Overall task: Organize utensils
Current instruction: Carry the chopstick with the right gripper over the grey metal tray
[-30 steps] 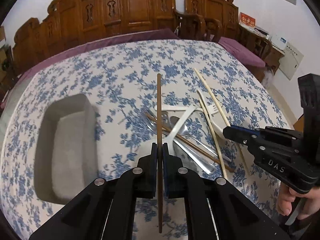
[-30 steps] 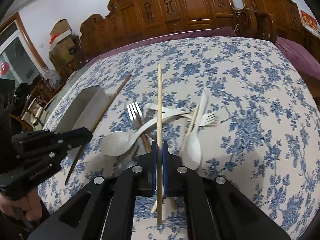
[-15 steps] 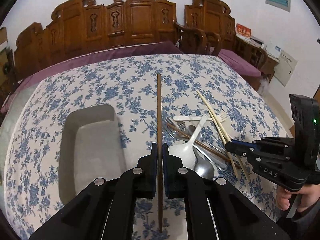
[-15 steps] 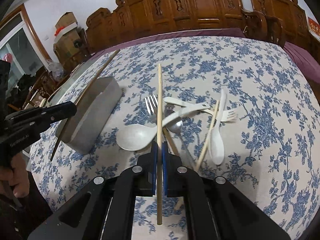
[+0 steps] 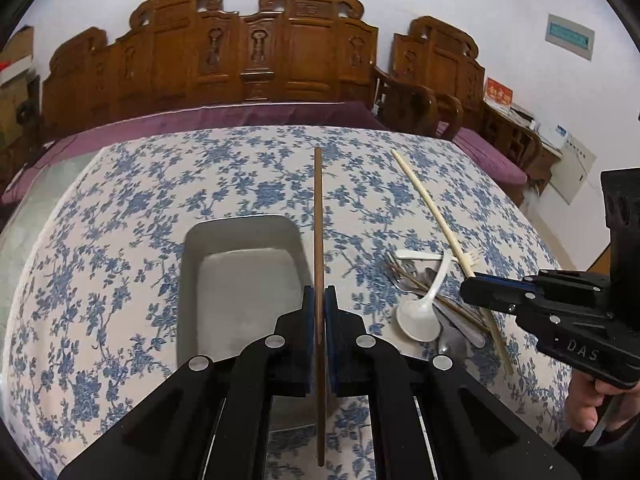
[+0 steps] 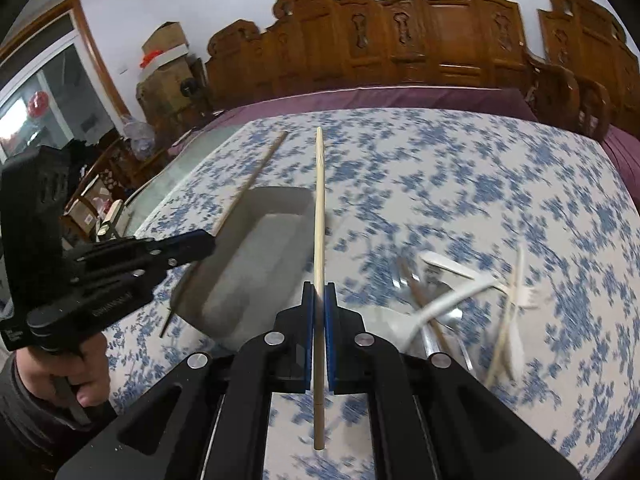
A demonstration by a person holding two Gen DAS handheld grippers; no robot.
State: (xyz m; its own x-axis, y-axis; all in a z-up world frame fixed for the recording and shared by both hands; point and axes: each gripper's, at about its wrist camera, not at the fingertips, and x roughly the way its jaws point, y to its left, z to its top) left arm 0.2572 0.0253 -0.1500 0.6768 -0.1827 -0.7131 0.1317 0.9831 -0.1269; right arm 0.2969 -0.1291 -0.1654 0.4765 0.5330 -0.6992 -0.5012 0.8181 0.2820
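The left gripper (image 5: 319, 308) is clamped tight on a dark chopstick (image 5: 318, 216), the right gripper (image 6: 319, 308) likewise on a pale chopstick (image 6: 319, 200) — each pinched low on its shaft, light, stiff, likely to pivot. Both hang beside the grey tray (image 5: 192, 276); beyond the right lie spoons and forks (image 5: 420, 304) — slick, best taken by the handle

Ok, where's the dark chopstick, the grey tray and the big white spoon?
dark chopstick (image 5: 318, 216), left wrist view, middle of its shaft.
grey tray (image 5: 188, 264), left wrist view, its left wall.
big white spoon (image 5: 418, 322), left wrist view, its bowl.
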